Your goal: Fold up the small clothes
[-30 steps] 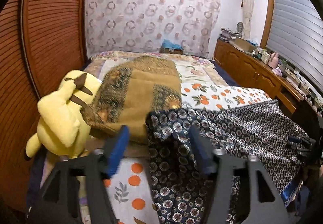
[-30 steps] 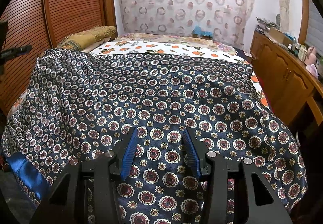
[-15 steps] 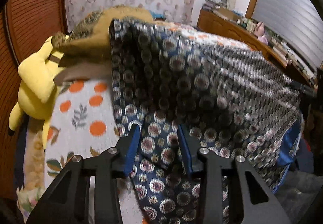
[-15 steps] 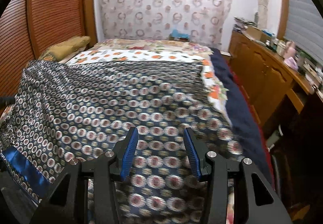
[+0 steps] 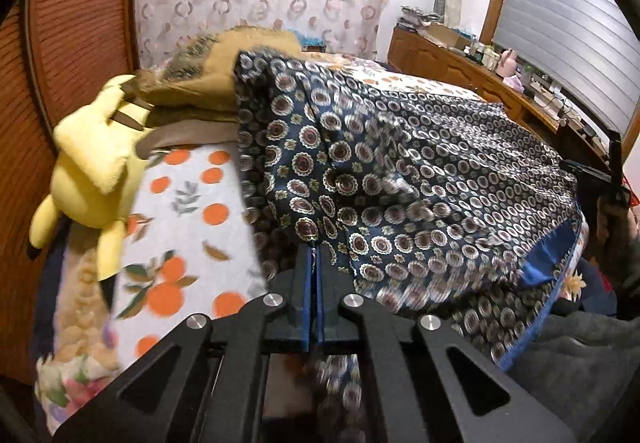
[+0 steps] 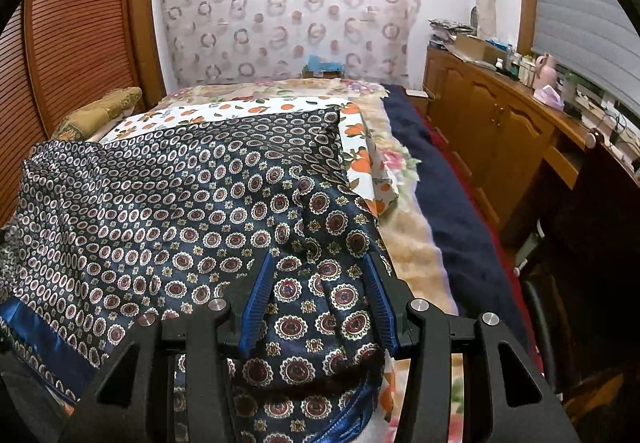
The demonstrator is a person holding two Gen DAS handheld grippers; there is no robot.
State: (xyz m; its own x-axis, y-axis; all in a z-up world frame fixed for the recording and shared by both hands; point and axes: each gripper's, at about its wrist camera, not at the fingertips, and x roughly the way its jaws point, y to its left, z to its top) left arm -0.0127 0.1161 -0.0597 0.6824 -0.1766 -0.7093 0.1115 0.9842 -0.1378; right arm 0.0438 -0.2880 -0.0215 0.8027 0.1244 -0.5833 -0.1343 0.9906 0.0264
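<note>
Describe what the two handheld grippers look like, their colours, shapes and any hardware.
Both the left gripper and the right gripper are matte black frames with triangular cutouts and round silver bolt heads. Each carries two narrow fingers faced with blue ribbed pads. No cables or markings show.

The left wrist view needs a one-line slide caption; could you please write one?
Left gripper shut on an edge of the navy patterned garment spread over the orange-print bedsheet, beside a yellow plush toy.

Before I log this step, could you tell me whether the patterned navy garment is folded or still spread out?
Spread, not folded: the navy garment lies rumpled across the bed, blue hem showing.
</note>
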